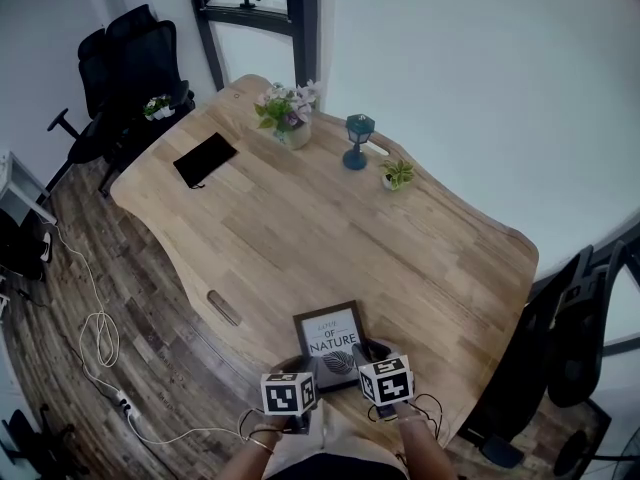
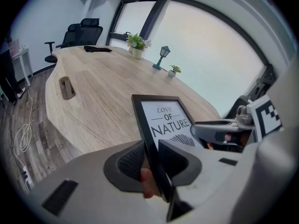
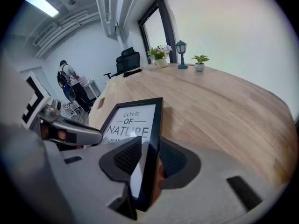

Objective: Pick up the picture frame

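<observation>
A black picture frame (image 1: 330,340) with a "Love of Nature" print lies at the near edge of the wooden table (image 1: 300,228). My left gripper (image 1: 300,366) is shut on the frame's left side near its bottom corner. In the left gripper view the frame (image 2: 166,120) runs between the dark pads (image 2: 128,161) of that gripper (image 2: 150,160). My right gripper (image 1: 368,352) is shut on the frame's right side. The right gripper view has the frame's (image 3: 133,120) edge between the pads (image 3: 174,158) of this gripper (image 3: 149,155). The frame's near end is hidden by the grippers.
A flower pot (image 1: 290,118), a teal lantern (image 1: 357,140) and a small potted plant (image 1: 397,175) stand at the table's far side, with a black pouch (image 1: 205,158) at the far left. Black chairs (image 1: 135,58) stand beyond. A cable (image 1: 100,338) lies on the floor. A person (image 3: 70,80) stands far off.
</observation>
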Motion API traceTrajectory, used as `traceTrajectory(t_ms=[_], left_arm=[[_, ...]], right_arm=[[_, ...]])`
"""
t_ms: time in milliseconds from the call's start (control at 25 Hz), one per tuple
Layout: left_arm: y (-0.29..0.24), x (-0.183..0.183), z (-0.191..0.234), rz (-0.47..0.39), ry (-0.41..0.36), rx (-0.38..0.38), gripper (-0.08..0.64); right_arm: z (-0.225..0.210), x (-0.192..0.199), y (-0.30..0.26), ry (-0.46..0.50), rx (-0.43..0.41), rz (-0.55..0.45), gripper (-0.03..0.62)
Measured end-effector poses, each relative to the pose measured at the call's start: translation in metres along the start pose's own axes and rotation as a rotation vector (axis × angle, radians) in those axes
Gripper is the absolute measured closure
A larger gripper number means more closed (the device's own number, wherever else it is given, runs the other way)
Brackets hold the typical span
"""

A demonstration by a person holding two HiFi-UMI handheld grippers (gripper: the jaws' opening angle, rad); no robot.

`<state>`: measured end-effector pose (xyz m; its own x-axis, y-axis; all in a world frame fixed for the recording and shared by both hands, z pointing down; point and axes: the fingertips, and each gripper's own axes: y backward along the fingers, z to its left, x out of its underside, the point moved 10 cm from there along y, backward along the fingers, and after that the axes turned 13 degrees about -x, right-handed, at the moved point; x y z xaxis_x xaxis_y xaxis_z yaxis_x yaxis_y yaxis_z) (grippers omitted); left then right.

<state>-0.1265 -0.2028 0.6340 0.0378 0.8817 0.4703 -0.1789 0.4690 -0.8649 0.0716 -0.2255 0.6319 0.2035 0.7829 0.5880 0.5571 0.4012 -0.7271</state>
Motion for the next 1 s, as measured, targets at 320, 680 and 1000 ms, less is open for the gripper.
traceTrajectory(t_ms=[320, 680, 1000], left_arm=[[0.014, 0.003, 0.002, -0.041, 0.007, -0.015, 0.478], [0.036, 0.000, 0.000, -0.104, 0.000, -0.028, 0.485], [0.051, 0.001, -0.006, -0.157, -0.012, -0.032, 0.491]], right_arm=[[0.009, -0.004, 0.009, 0.039, -0.009, -0.042, 0.493], [0.018, -0.007, 0.025, 0.070, -0.006, -0.097, 0.509], [0.023, -0.007, 0.041, 0.089, 0.006, -0.146, 0.520]])
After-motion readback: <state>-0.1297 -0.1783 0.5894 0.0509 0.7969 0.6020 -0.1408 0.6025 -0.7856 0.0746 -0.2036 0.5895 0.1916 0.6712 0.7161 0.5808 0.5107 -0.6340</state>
